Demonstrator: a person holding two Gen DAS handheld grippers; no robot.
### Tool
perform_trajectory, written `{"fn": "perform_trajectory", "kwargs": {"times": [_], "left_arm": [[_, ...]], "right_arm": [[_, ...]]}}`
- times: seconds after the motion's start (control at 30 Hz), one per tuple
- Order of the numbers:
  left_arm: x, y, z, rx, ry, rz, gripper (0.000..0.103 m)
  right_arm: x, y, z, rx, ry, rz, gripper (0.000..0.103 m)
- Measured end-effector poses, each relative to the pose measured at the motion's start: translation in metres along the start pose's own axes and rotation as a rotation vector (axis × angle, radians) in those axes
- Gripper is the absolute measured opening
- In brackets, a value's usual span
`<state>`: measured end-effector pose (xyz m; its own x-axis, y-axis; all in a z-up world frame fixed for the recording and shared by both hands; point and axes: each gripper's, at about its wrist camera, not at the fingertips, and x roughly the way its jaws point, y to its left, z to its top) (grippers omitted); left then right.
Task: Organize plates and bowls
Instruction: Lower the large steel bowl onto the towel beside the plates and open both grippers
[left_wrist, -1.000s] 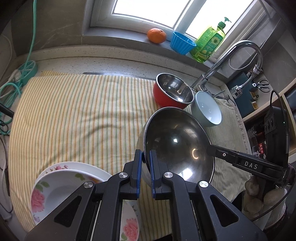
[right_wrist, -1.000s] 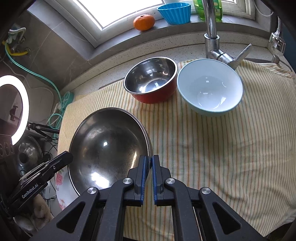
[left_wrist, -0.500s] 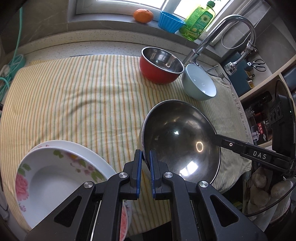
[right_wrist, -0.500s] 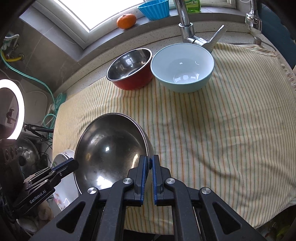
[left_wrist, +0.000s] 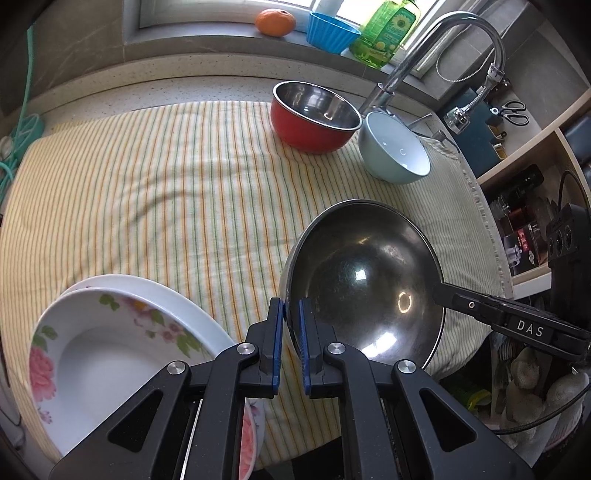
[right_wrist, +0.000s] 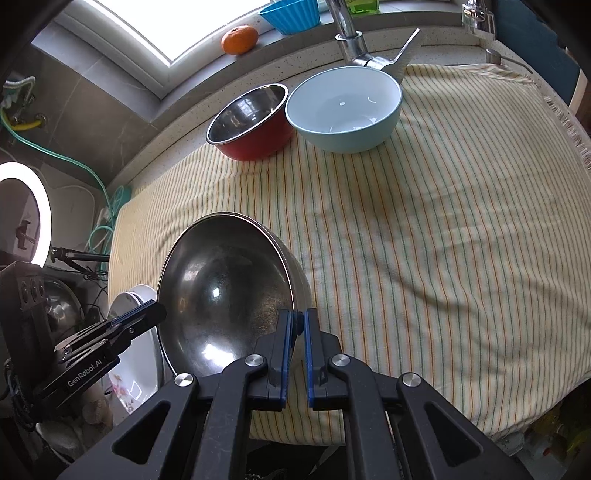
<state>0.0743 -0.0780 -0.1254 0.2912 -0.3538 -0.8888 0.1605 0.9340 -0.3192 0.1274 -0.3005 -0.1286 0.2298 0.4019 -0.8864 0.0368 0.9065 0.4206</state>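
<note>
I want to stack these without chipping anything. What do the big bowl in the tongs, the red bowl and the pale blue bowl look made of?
Big bowl: polished steel, judging by its mirror-like glints.
Red bowl: steel inside, glossy red coating outside, likely paint or enamel.
Pale blue bowl: probably glazed ceramic, smooth and opaque, white inside; could be melamine.

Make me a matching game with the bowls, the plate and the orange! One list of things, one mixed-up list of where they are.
Things:
1 big steel bowl
2 flowered plate
3 orange
4 pale blue bowl

Places:
A on the windowsill
B beside the red bowl, near the tap
C pinched at its rim by both grippers
D near cloth edge, left of the steel bowl

Pairs: 1-C, 2-D, 3-A, 4-B
</note>
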Motion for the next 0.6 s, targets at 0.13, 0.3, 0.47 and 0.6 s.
{"fn": "perform_trajectory", "kwargs": {"times": [0.13, 0.3, 0.47, 0.6], "left_arm": [[0.0006, 0.0015, 0.001, 0.0, -0.001, 0.005, 0.006], [0.0018, 0.0038, 0.0014, -0.001, 0.0, 0.011, 0.006], [0.0024, 0.003, 0.0021, 0.003, -0.001, 0.017, 0.006], [0.0026, 0.0043, 0.0022, 0.004, 0.001, 0.014, 0.006]], "right_arm": [[-0.001, -0.0013, -0.0056, 0.012, 0.004, 0.012, 0.007], [-0.001, 0.0003, -0.01, 0.016, 0.016, 0.03, 0.007], [-0.0005, 0.0017, -0.0104, 0.017, 0.021, 0.033, 0.008], [-0.0001, 0.0019, -0.0105, 0.016, 0.023, 0.041, 0.008]]}}
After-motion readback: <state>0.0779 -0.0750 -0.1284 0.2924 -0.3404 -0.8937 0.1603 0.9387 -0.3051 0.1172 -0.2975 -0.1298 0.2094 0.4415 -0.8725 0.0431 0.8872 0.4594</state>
